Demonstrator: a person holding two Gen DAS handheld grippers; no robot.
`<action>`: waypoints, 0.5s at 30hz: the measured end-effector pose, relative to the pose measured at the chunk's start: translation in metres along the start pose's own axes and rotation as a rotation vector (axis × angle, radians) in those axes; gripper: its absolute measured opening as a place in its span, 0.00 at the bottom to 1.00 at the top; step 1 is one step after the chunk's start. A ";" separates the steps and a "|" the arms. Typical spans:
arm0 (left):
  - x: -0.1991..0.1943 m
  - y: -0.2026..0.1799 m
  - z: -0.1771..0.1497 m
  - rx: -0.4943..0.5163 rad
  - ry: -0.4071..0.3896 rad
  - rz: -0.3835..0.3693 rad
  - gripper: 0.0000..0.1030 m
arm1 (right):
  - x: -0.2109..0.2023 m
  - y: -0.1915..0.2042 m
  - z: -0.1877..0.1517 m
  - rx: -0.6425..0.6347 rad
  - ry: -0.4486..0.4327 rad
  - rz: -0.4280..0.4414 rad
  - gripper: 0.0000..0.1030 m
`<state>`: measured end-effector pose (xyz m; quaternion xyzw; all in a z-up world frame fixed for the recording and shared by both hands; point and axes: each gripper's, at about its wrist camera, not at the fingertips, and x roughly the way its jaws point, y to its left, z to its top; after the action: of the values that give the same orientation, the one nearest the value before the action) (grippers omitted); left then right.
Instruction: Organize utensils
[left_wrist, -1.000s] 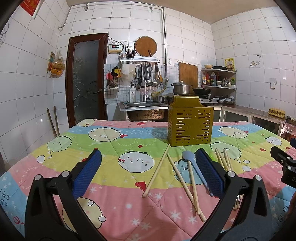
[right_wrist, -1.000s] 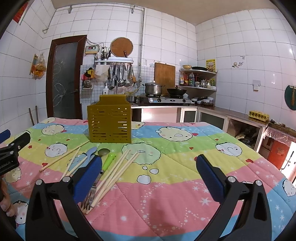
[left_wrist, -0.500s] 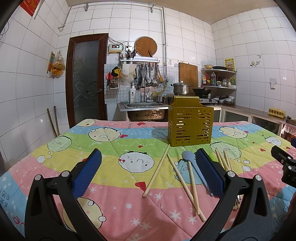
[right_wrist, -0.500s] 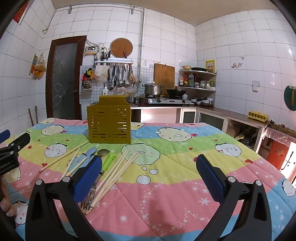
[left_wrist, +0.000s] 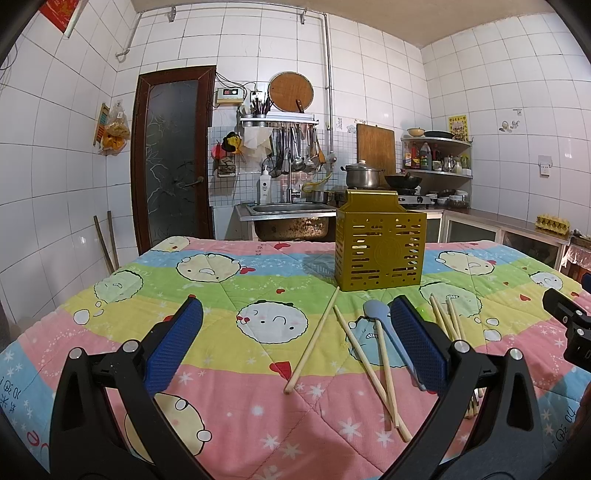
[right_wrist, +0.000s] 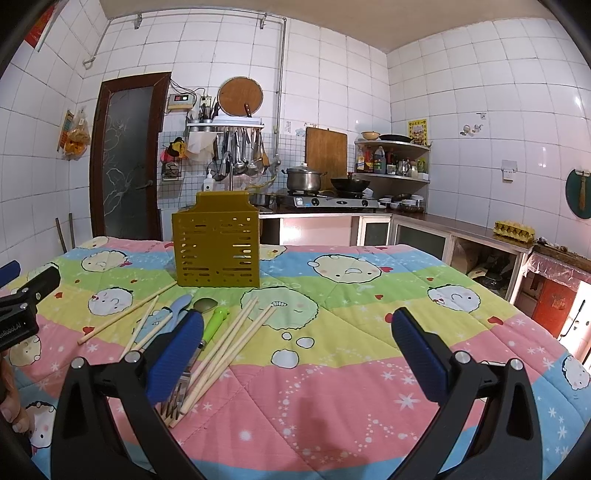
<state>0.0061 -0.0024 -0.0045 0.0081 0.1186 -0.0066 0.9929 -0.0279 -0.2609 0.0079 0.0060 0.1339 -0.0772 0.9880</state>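
A yellow slotted utensil holder (left_wrist: 378, 246) (right_wrist: 217, 247) stands upright on the quilt-covered table. In front of it lie loose wooden chopsticks (left_wrist: 313, 340) (right_wrist: 231, 344), a light blue spoon (left_wrist: 380, 316) (right_wrist: 180, 307), a green-handled spoon (right_wrist: 215, 320) and a fork (right_wrist: 180, 393). My left gripper (left_wrist: 295, 343) is open and empty, hovering over the table left of the utensils. My right gripper (right_wrist: 297, 343) is open and empty, to the right of the utensils; its left finger (right_wrist: 176, 354) overlaps the fork and spoon handles in view.
The colourful cartoon quilt (left_wrist: 207, 288) (right_wrist: 369, 295) covers the whole table. Behind are a sink (left_wrist: 288, 218), a stove with a pot (right_wrist: 304, 181) and a counter (right_wrist: 461, 229) along the right wall. A door (left_wrist: 171, 158) is at the back left.
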 end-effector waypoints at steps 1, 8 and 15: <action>0.000 0.000 0.000 0.000 0.000 0.000 0.95 | 0.000 0.000 0.001 0.000 0.000 0.000 0.96; 0.000 0.000 0.000 0.000 0.001 0.000 0.95 | 0.000 -0.001 0.000 0.000 -0.001 0.000 0.96; 0.000 0.000 0.000 0.000 0.000 0.000 0.95 | 0.000 -0.001 0.001 0.003 -0.003 -0.003 0.96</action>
<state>0.0062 -0.0024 -0.0047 0.0079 0.1186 -0.0066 0.9929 -0.0282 -0.2621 0.0086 0.0069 0.1323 -0.0788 0.9880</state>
